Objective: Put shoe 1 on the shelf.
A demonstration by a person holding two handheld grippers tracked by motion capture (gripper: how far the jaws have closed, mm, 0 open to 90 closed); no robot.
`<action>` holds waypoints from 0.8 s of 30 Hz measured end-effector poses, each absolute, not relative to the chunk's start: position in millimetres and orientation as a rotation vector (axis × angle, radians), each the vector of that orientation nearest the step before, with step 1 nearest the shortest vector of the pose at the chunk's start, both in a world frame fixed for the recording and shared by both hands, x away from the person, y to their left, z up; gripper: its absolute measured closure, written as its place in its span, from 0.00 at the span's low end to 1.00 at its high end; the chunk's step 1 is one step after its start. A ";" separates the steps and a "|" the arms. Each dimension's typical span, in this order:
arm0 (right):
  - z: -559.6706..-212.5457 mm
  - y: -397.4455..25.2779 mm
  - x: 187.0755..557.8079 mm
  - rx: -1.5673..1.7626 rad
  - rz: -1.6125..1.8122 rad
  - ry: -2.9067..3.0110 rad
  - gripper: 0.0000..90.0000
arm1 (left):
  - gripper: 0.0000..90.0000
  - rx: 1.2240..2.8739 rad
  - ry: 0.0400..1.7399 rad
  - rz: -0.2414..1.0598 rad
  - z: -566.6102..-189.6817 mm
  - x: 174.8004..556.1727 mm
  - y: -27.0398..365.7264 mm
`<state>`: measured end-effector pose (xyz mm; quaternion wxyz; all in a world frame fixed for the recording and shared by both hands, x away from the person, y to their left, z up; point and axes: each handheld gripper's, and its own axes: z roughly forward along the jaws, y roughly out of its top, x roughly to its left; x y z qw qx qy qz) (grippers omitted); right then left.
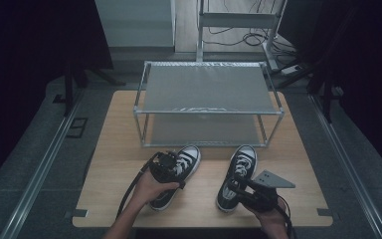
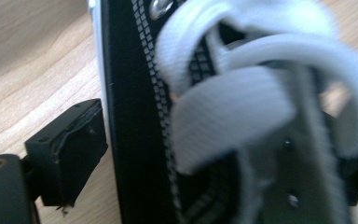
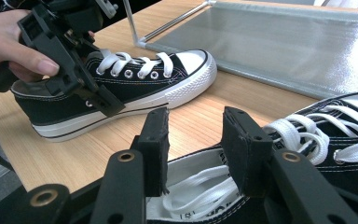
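Observation:
Two black canvas sneakers with white laces and toe caps lie on the wooden table (image 1: 114, 149), toes toward the rack. My left gripper (image 1: 170, 167) straddles the laced upper of the left sneaker (image 1: 189, 158). In the left gripper view its left pad (image 2: 74, 151) presses the sneaker's side wall (image 2: 135, 116), with the laces (image 2: 242, 102) between the jaws. The right gripper view shows that gripper (image 3: 74, 60) on the same sneaker (image 3: 135, 86). My right gripper (image 1: 238, 189) (image 3: 196, 128) hovers open over the heel opening of the right sneaker (image 1: 241, 162) (image 3: 326, 135).
A two-tier metal mesh rack (image 1: 209, 89) stands at the back of the table, just beyond the toes; its lower shelf (image 3: 284, 42) is bare. Dark floor and rails lie on both sides, and cables run behind the rack (image 1: 238, 35).

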<state>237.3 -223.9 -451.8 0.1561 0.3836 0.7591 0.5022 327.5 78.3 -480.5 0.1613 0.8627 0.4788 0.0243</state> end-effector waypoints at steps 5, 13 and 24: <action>-452.7 -225.3 238.2 1.104 1.437 2.168 0.68 | 0.16 2.444 1.352 0.070 -479.7 326.3 80.3; -453.8 -226.0 239.0 1.107 1.436 2.170 0.68 | 0.18 2.432 1.272 0.052 -474.9 323.0 80.3; -452.4 -231.3 240.6 1.121 1.444 2.162 0.68 | 0.18 2.363 1.140 0.008 -430.2 321.5 83.8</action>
